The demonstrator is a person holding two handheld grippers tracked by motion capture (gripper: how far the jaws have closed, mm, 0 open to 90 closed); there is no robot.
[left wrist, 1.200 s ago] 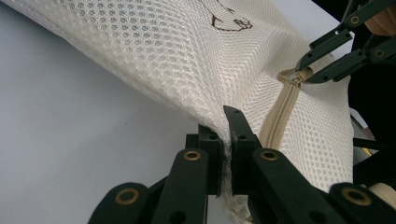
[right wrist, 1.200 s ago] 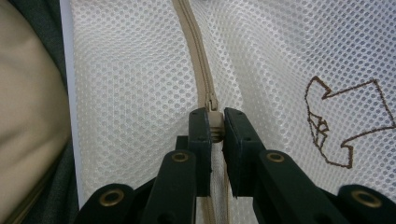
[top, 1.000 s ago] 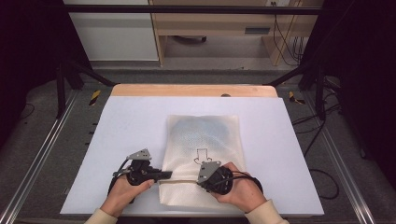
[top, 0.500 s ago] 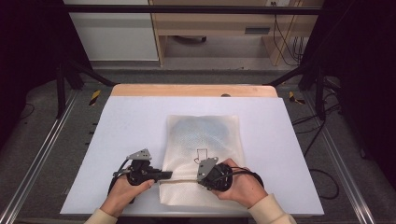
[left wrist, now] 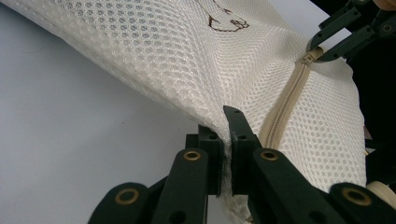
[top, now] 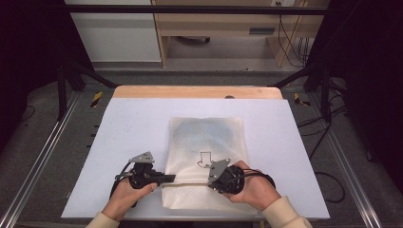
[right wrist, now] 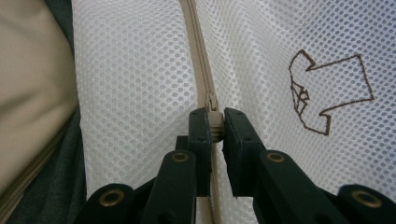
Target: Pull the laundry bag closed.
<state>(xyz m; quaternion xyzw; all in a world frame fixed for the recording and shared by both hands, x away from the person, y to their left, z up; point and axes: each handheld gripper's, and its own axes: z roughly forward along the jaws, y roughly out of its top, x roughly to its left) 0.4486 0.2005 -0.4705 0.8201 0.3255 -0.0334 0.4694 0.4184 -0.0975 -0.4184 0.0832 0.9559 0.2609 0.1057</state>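
Fig.: white mesh bag (top: pixel 206 161) flat on white table (top: pixel 133 123), w/ beige zipper (left wrist: pixel 285 105) running across its near end.

L gripper (left wrist: pixel 226 140): jaws closed tight on the bag's edge; mesh fabric pinched between the pads and pulled up into a ridge just beyond the tips. Zipper runs to the right of the jaws, away toward the other gripper.

R gripper (right wrist: pixel 215 126): jaws closed on the zipper pull (right wrist: pixel 213 122), which sits squarely between the pads; zipper tape extends straight ahead of the tips. Brown embroidered shirt outline (right wrist: pixel 327 91) lies right of the jaws.

High view: L gripper (top: pixel 167 178) at bag's left edge, R gripper (top: pixel 212 178) approx. mid-zipper, both held by hands from the near side.
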